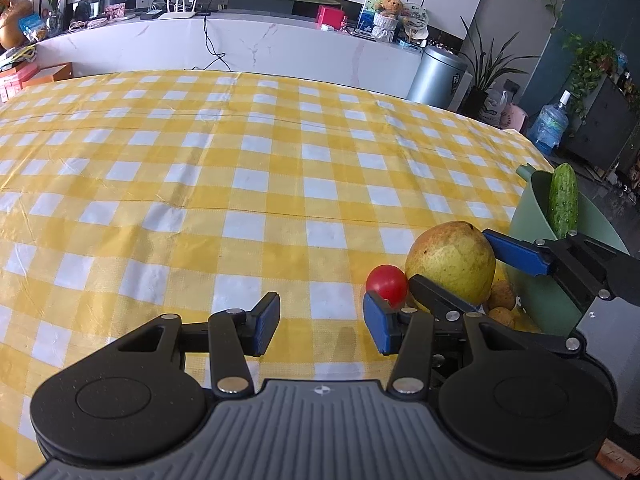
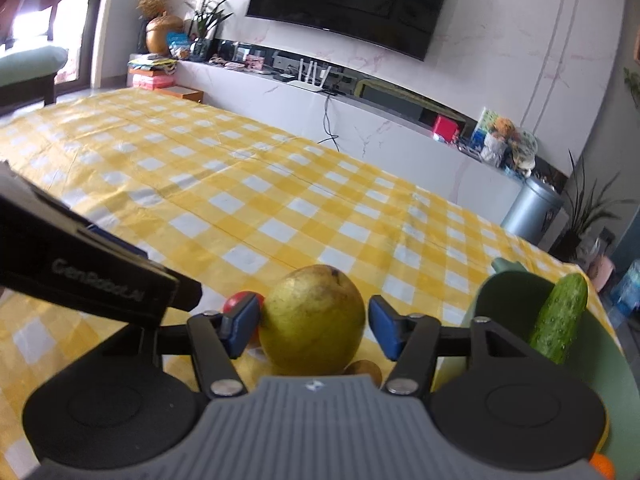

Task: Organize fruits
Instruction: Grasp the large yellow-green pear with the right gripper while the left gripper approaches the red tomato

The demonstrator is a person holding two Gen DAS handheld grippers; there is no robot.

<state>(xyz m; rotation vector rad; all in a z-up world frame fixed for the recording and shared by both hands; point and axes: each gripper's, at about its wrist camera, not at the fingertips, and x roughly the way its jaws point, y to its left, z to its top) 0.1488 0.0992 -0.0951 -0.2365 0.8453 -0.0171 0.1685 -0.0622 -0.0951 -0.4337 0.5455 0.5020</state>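
A yellow-green pear [image 1: 451, 264] sits on the yellow checked tablecloth [image 1: 224, 184], with a small red tomato [image 1: 387, 284] touching its left side. My right gripper [image 2: 315, 326] is open with its blue pads either side of the pear [image 2: 312, 320]; the left pad touches it, the right pad stands just off it. It shows from the side in the left wrist view [image 1: 460, 264]. My left gripper [image 1: 322, 326] is open and empty over bare cloth, left of the tomato [image 2: 240, 301]. A cucumber [image 1: 563, 200] leans in a green basket [image 1: 532, 216].
Small brown fruits [image 1: 502, 304] lie beside the pear against the basket [image 2: 508, 292]. The cucumber [image 2: 558, 316] rises past the basket rim. Something orange [image 2: 602, 466] shows at the lower right. The table's far edge faces a white TV bench and a metal bin [image 1: 436, 76].
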